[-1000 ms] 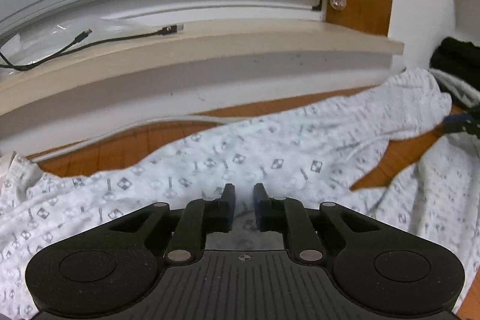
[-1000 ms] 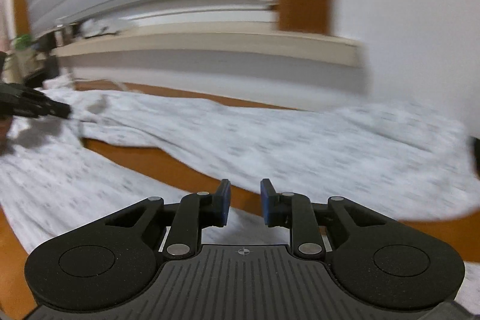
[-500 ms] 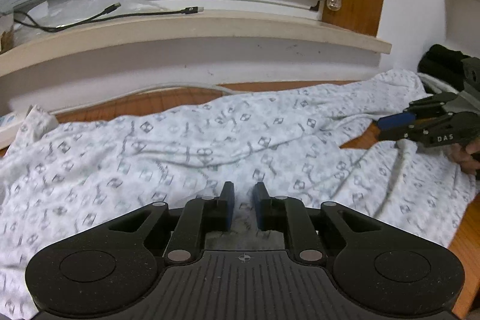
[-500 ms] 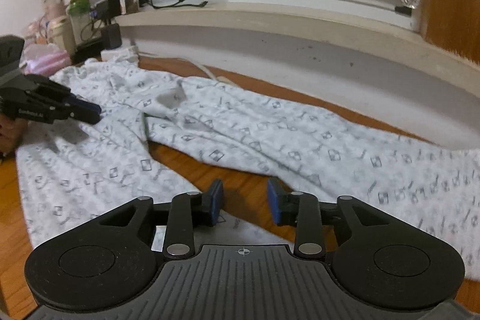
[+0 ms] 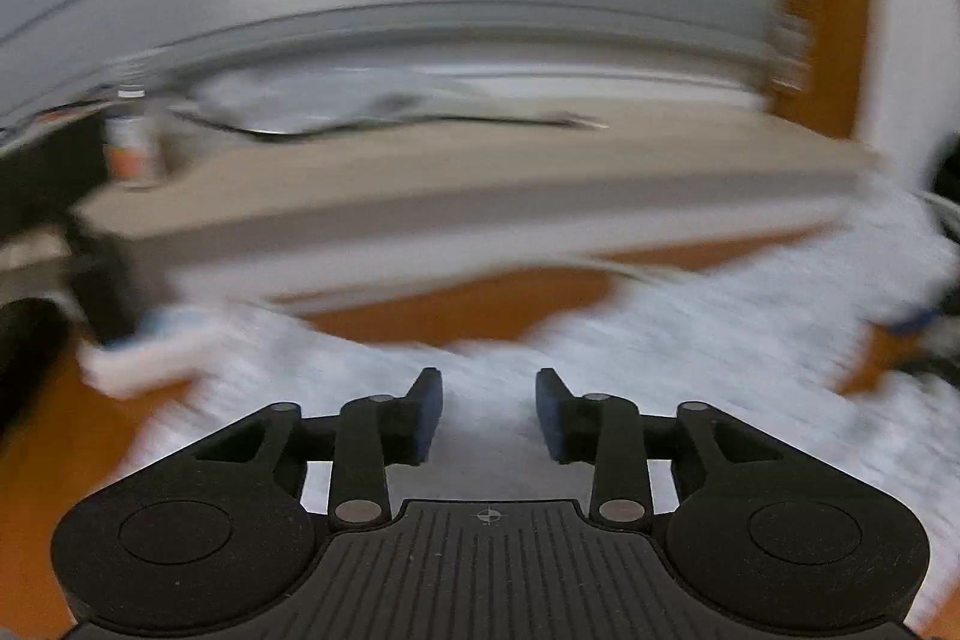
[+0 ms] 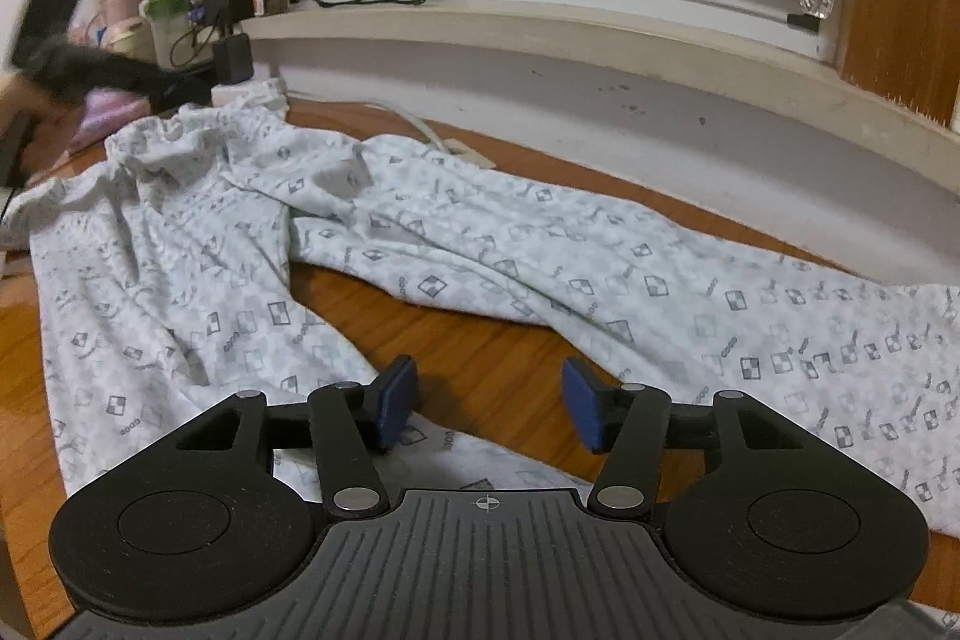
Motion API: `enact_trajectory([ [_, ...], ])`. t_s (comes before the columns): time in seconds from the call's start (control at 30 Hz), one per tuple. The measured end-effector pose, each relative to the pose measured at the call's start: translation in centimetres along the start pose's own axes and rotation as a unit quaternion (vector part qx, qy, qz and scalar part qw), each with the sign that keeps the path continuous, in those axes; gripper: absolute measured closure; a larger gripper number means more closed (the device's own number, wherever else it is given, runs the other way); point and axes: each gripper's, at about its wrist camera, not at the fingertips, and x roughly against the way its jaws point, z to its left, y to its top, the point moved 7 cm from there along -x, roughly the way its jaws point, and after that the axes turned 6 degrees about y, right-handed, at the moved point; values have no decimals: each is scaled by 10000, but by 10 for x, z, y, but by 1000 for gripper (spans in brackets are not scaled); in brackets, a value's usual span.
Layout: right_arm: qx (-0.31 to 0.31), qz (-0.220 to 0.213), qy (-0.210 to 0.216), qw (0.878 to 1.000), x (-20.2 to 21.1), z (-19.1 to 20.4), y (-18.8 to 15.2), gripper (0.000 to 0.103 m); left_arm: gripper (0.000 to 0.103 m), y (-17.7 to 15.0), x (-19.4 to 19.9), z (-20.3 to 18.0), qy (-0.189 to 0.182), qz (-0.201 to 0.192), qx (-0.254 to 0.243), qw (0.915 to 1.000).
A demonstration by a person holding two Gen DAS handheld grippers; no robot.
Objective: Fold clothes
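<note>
in our left wrist view, blurred, our left gripper (image 5: 489, 403) has its jaws opening with nothing between them, above the white patterned trousers (image 5: 690, 370). in our right wrist view, our right gripper (image 6: 489, 403) is also opening and empty; the trousers lie spread on the wooden table (image 6: 480, 340).

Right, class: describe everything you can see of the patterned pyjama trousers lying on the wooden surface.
The pyjama trousers look like thin, soft white cotton printed with small grey squares and motifs. They lie unfolded and wrinkled on the wooden surface, with the gathered waistband at the far left and the two legs spread apart in a V, bare wood between them. The nearer leg runs under the right gripper, whose jaws are opening with nothing between them. The far leg reaches out of frame to the right.
</note>
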Motion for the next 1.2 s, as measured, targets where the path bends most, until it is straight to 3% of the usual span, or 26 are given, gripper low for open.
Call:
enact_trajectory([
  [0.1, -7, -1, -2, 10000, 0, 0, -1, 48, 47, 18, -27, 36, 403, 100, -164, 9990],
  [0.23, -10, 1, 5, 10000, 0, 0, -1, 47, 48, 19, -67, 51, 399, 409, -346, 9978],
  [0.3, -9, 4, 14, 10000, 0, 0, -1, 46, 63, 16, -84, 52, 411, 545, -484, 9965],
  [0.37, -10, 6, 18, 10000, 0, 0, -1, 46, 64, 12, -96, 52, 539, 593, -621, 9948],
  [0.43, -15, 5, 28, 10000, 0, 0, -1, 45, 74, 11, -101, 52, 738, 517, -750, 9931],
  [0.5, -15, 8, 41, 10000, 0, 0, -1, 44, 90, 10, -103, 51, 908, 439, -937, 9905],
  [0.63, -8, 11, 61, 10000, 0, 1, -1, 43, 92, 11, -99, 54, 1037, 345, -1120, 9877],
  [0.73, -3, 14, 78, 10000, 0, 1, 0, 42, 85, 14, -94, 59, 1074, 235, -1058, 9883],
  [0.9, 14, 24, 95, 10000, -1, 2, 0, 39, 62, 14, -102, 59, 1138, 341, -1058, 9873],
  [1.03, 20, 26, 98, 9999, 0, 2, -1, 39, 59, 13, -107, 51, 1228, 302, -1309, 9833],
  [1.07, 20, 26, 98, 9999, 0, 2, -1, 39, 66, 13, -107, 50, 1207, 299, -1370, 9827],
  [1.1, 21, 27, 97, 9999, 0, 2, -1, 39, 93, 12, -107, 47, 1125, 333, -1440, 9826],
  [1.2, 20, 27, 98, 9999, 0, 3, -1, 39, 99, 13, -101, 48, 1258, 350, -1577, 9788],
])
